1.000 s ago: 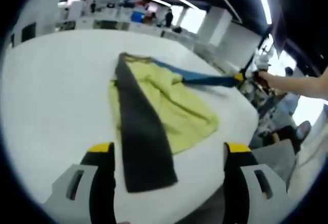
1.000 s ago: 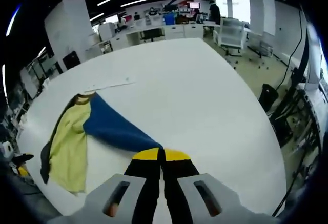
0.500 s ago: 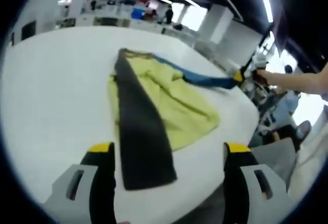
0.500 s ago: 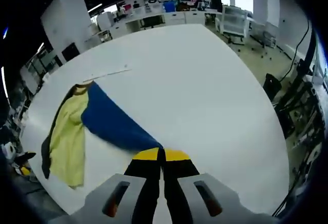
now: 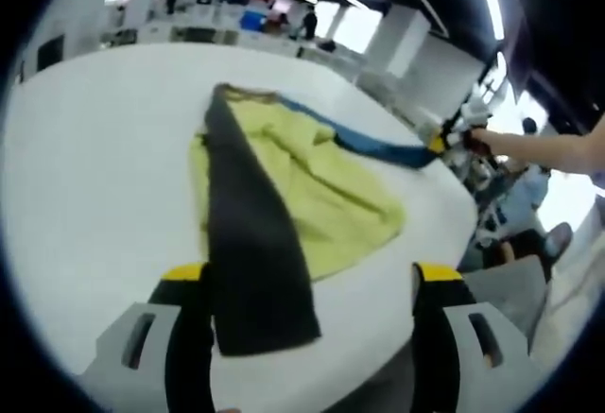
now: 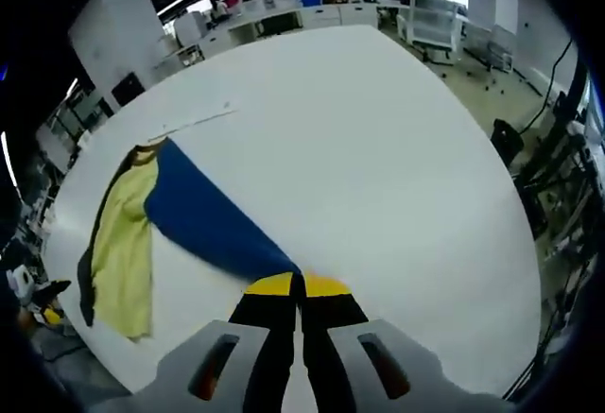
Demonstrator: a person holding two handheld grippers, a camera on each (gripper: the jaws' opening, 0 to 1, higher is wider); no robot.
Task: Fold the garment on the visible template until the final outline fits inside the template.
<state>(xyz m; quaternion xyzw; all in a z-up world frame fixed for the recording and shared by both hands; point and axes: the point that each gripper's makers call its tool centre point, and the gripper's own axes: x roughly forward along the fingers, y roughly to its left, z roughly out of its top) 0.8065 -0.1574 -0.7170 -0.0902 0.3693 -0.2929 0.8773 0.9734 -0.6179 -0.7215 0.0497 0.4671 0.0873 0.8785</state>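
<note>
The right gripper point(image 6: 298, 285) is being kept clamped tight, yellow tips pressed together, with the corner of the blue sleeve point(image 6: 203, 226) pinched right between them. That sleeve is being held stretched out from the garment point(image 6: 123, 252), which is lying spread on the white table point(image 6: 378, 167), over toward the table's near-left edge in the right gripper view. A thin pale strip point(image 6: 194, 121) is lying on the table just past the collar end.

The left gripper point(image 5: 307, 276) is being held wide open with nothing in it, hovering just above the near end of the dark panel point(image 5: 248, 243), which is sitting between the two tips. The yellow-green body of the garment is spread beside that panel. The right gripper is also being seen far off at the table edge, with the blue sleeve pulled taut toward it by a hand point(image 5: 487, 139).
</note>
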